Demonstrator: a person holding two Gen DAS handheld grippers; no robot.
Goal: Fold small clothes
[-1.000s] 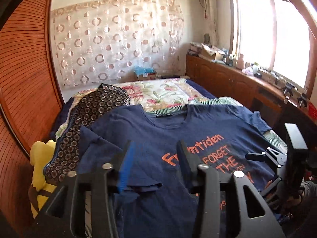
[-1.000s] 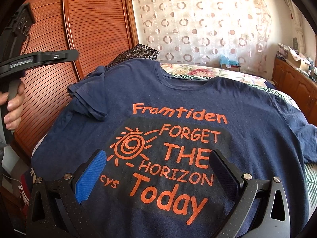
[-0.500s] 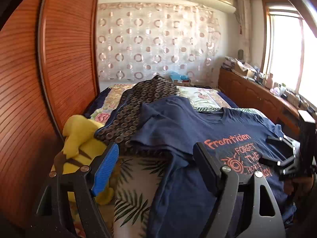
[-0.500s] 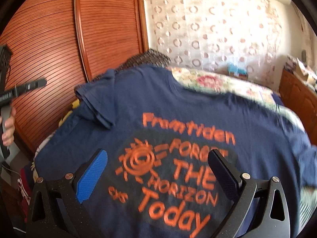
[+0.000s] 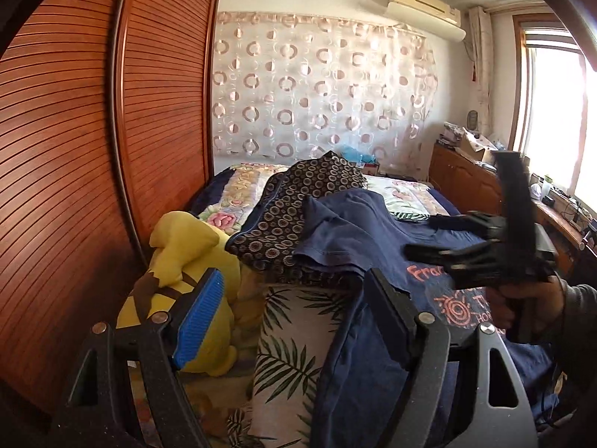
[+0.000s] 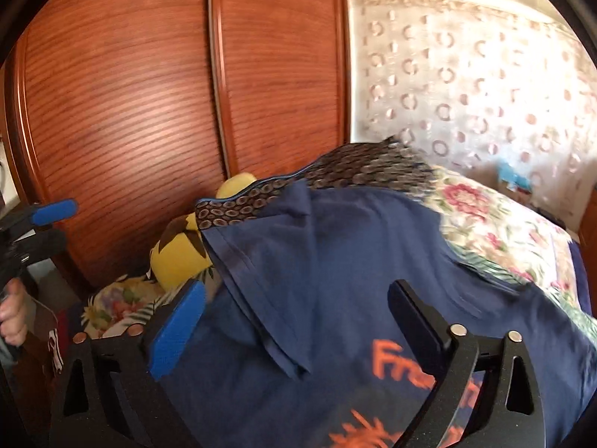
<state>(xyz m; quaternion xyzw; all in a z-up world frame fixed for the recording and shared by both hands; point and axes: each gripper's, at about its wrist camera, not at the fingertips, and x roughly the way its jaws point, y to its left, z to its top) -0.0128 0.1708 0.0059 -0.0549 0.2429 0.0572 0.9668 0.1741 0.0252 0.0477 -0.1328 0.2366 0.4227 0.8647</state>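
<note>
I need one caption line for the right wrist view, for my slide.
Open right gripper hovers above the folded-over sleeve of a navy T-shirt on a floral bed.

Navy T-shirt (image 6: 354, 261) carries orange lettering. Beside it lies a dark cloth (image 5: 298, 201) patterned with small rings, near a yellow plush toy (image 5: 186, 246).
</note>
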